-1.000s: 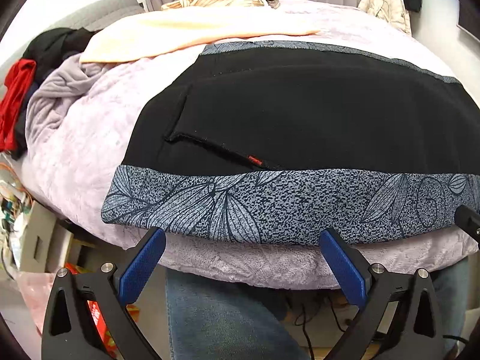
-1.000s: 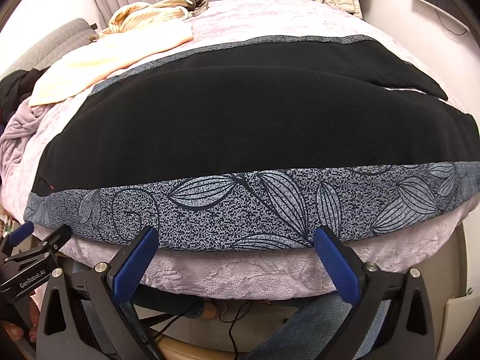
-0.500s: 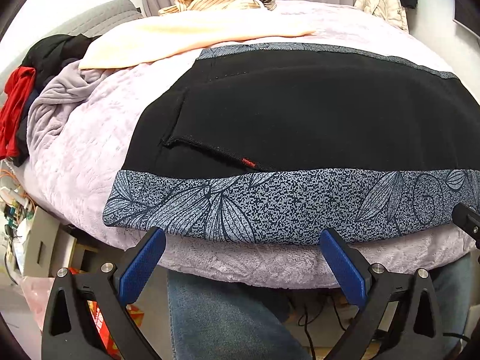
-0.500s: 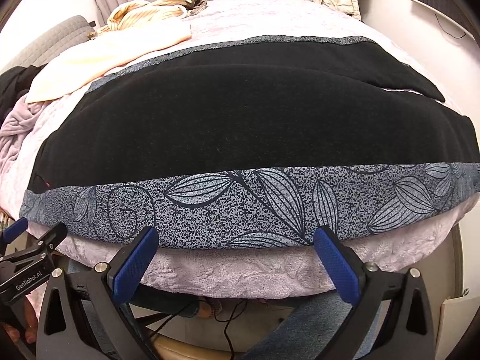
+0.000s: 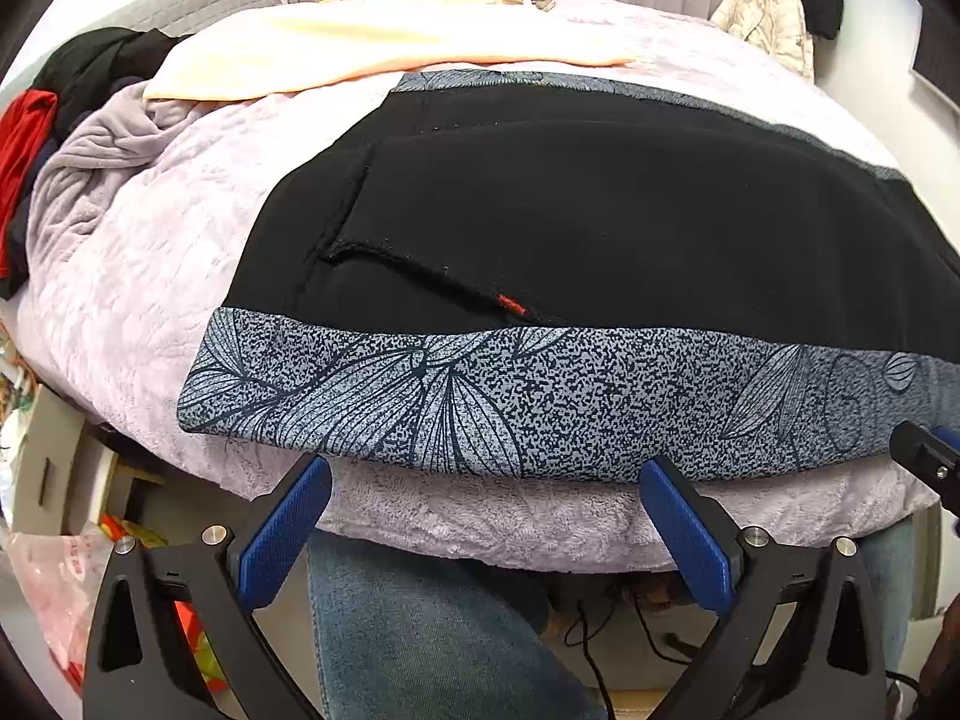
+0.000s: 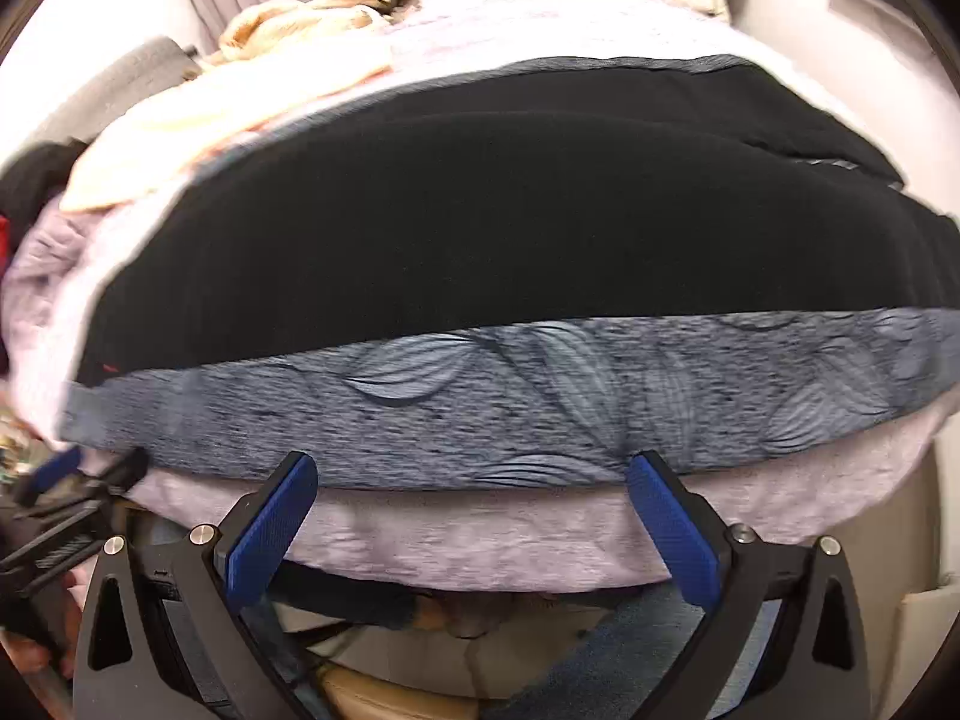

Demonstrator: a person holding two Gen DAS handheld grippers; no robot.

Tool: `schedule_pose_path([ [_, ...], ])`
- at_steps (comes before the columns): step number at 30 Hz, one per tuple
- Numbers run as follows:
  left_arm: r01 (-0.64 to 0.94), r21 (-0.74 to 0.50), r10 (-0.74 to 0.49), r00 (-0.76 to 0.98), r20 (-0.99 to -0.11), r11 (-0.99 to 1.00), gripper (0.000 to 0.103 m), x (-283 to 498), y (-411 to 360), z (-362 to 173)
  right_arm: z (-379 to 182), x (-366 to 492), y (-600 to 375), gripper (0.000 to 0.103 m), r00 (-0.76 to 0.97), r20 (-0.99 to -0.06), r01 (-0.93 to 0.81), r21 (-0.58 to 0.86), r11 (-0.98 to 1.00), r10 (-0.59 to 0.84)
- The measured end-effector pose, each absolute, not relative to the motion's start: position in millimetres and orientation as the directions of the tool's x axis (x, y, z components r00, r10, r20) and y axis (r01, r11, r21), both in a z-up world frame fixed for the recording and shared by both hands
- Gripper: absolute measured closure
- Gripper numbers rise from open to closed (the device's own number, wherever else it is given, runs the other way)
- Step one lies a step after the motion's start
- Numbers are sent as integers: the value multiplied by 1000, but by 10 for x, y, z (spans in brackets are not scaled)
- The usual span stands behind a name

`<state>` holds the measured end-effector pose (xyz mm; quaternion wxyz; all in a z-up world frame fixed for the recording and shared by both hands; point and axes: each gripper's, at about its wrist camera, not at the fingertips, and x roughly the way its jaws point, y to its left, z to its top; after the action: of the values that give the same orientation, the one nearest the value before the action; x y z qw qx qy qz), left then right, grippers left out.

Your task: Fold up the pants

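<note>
Both claws are spread wide with nothing between their blue pads. The left claw point(image 5: 480, 501) hangs just off the near edge of the bed point(image 5: 480, 522), its pads at about 7 and 5 o'clock in its own view, and the patterned grey side band point(image 5: 540, 402) of the pants point(image 5: 600, 210) lies straight ahead at 12 o'clock. The right claw point(image 6: 474, 498) sits in the same pose further along that band point(image 6: 480, 414).

Outward from there, the pants lie flat lengthwise along the near side of the bed, black fabric with a leaf-printed strip on both long edges. A slanted pocket opening with a small red tag point(image 5: 511, 302) shows in the left view. Beyond the pants, toward 11 o'clock, lie a cream blanket point(image 5: 360, 48) and a heap of other clothes point(image 5: 36, 138); a pale jacket point(image 5: 768, 18) stands at 1 o'clock.

Compared with a second ago, the band has crept down and closer to the pads in both views, and the right view is now smeared with motion blur while the left is sharp. So the right claw is the one moving quickly, and both are closing on the near edge of the garment. Neither pad touches cloth yet.

That suggests the grasp is about to happen: each claw would pinch the near band so the edge can be carried over to the far band. No fold has been made so far.
</note>
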<state>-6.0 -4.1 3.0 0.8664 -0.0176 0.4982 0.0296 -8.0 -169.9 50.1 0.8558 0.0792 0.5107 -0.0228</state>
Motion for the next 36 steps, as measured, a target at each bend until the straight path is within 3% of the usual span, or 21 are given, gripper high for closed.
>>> schedule_pose_path([
  [4, -49, -164, -114, 528, -842, 985, 0, -94, 96, 55, 311, -102, -1910, 0, 482, -749, 69, 549, 833, 454],
  [8, -26, -279, -220, 550, -806, 960, 0, -123, 189, 46, 21, -150, -2117, 1, 502, -554, 43, 783, 621, 664],
  [13, 3, -401, -341, 531, -776, 916, 0, -123, 236, -43, 21, -49, -2153, 1, 542, -386, -49, 873, 486, 747],
  [16, 10, -438, -375, 536, -757, 899, 0, -121, 197, -73, 17, 131, -2095, 0, 529, -358, -54, 891, 451, 770],
  [23, 67, -650, -556, 587, -588, 757, 0, -40, 117, 19, 517, 280, -2022, 0, 529, -222, -188, 910, 368, 819],
  [26, 34, -652, -525, 626, -577, 757, 0, 113, 162, 54, 581, 215, -1981, 0, 519, -240, -204, 897, 392, 820],
  [30, -35, -695, -518, 639, -568, 719, 0, 232, 352, 9, 326, 123, -2072, 1, 506, -350, -126, 875, 468, 789],
  [34, -49, -637, -470, 632, -616, 769, 0, 154, 363, 0, 35, 107, -2293, 2, 503, -403, -4, 883, 469, 764],
  [36, -35, -595, -447, 627, -639, 803, 0, 69, 296, 1, -21, 170, -2319, 5, 491, -384, 13, 901, 434, 782],
])
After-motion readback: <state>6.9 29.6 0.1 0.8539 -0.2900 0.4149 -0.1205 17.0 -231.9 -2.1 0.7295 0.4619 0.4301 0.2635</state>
